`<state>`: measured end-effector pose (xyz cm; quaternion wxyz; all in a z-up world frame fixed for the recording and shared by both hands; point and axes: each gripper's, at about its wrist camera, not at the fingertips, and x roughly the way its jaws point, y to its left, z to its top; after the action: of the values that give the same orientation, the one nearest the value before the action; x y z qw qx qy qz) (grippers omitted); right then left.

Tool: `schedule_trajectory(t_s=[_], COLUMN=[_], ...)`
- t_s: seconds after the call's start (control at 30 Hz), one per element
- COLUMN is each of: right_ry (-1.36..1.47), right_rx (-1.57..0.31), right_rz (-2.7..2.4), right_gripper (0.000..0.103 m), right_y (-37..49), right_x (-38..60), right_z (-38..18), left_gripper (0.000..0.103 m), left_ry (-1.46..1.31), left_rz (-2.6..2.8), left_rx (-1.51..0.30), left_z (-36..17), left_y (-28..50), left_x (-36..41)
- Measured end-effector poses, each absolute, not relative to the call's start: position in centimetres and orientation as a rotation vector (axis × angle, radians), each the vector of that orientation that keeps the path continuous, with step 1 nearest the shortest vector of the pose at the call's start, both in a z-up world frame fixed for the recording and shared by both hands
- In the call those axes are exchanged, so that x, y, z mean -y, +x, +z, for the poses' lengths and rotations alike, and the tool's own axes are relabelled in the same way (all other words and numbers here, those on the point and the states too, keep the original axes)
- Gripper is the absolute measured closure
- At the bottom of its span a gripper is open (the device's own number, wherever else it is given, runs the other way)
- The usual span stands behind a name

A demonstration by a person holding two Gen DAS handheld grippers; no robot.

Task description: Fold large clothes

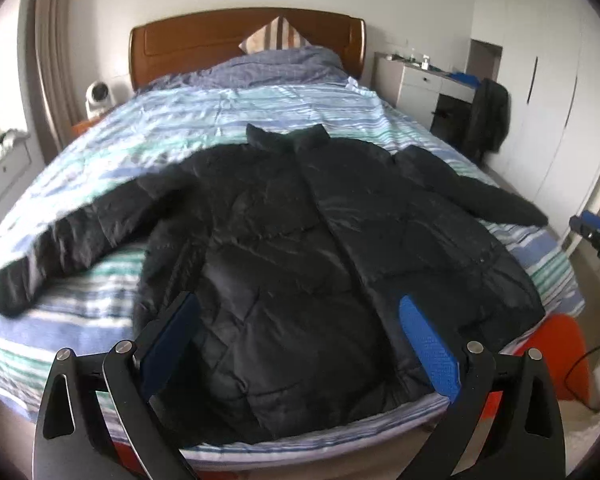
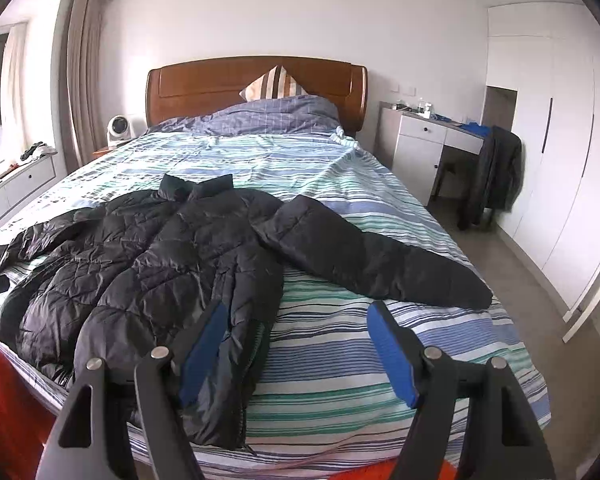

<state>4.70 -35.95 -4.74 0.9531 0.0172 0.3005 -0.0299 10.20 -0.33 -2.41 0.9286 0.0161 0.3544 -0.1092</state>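
On the far left, a low white cabinet [image 2: 16,184] under the window is cut by the frame edge; the small things on top are too blurred to name. A white fan [image 2: 120,129] stands beside the wooden headboard [image 2: 256,80], and a striped pillow [image 2: 274,82] shows only its corner above the blue duvet [image 2: 276,114].

The black puffer jacket [image 1: 300,232] lies flat on the striped sheet [image 2: 360,208], collar toward the headboard, both sleeves spread outward, hem at the foot edge of the bed. In the left wrist view its left sleeve is smeared by blur.

The left gripper [image 1: 300,328] hovers above the hem, its jaws wide apart with nothing between them. The right gripper [image 2: 300,344] hovers over the jacket's right side edge, its jaws apart and gripping nothing.

Something orange [image 1: 556,344] below the bed's foot is half hidden by the grippers. To the right, a dark garment [image 2: 496,172] hangs over a chair beside the white desk [image 2: 432,148], next to the wardrobe [image 2: 552,140].
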Motion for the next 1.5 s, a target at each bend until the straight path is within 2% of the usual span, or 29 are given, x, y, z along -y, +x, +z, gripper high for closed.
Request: schedule_trajectory(t_s=[0.2, 0.57, 0.7, 0.87, 1.03, 1.23, 1.33, 1.5], right_ry=[0.081, 0.021, 0.063, 0.158, 0.257, 0.558, 0.837, 1.134], right_rx=[-0.582, -0.721, -0.712, -0.602, -0.638, -0.737, -0.779, -0.721], right_rz=[-0.033, -0.128, -0.111, -0.147, -0.157, -0.258, -0.290, -0.310], right_gripper=[0.029, 0.029, 0.029, 0.029, 0.029, 0.029, 0.029, 0.031], right_y=[4.3, 5.7, 5.8, 5.6, 8.3, 12.0, 13.0, 14.1], right_x=[36.2, 36.5, 37.4, 40.9, 47.0, 59.2, 64.7, 68.4], right_z=[-4.1, -6.2, -6.6, -5.3, -6.9, -12.8, -17.3, -22.6], left_gripper=[0.000, 0.001, 0.001, 0.001, 0.001, 0.001, 0.001, 0.001], left_ry=[0.053, 0.067, 0.090, 0.066, 0.031, 0.030, 0.037, 0.024], left_rz=[-0.162, -0.127, -0.117, -0.105, -0.110, -0.097, -0.086, -0.089], left_rx=[-0.699, -0.723, -0.704, -0.693, -0.710, -0.712, -0.732, -0.779], left_z=[-0.8, -2.5, -2.3, -2.1, -2.1, -2.0, -2.5, -3.3], left_y=[10.5, 9.7, 9.5, 9.7, 10.5, 10.5, 10.7, 11.3], left_x=[-0.3, -0.3, -0.1, -0.9, -1.3, -1.1, -1.0, -0.8])
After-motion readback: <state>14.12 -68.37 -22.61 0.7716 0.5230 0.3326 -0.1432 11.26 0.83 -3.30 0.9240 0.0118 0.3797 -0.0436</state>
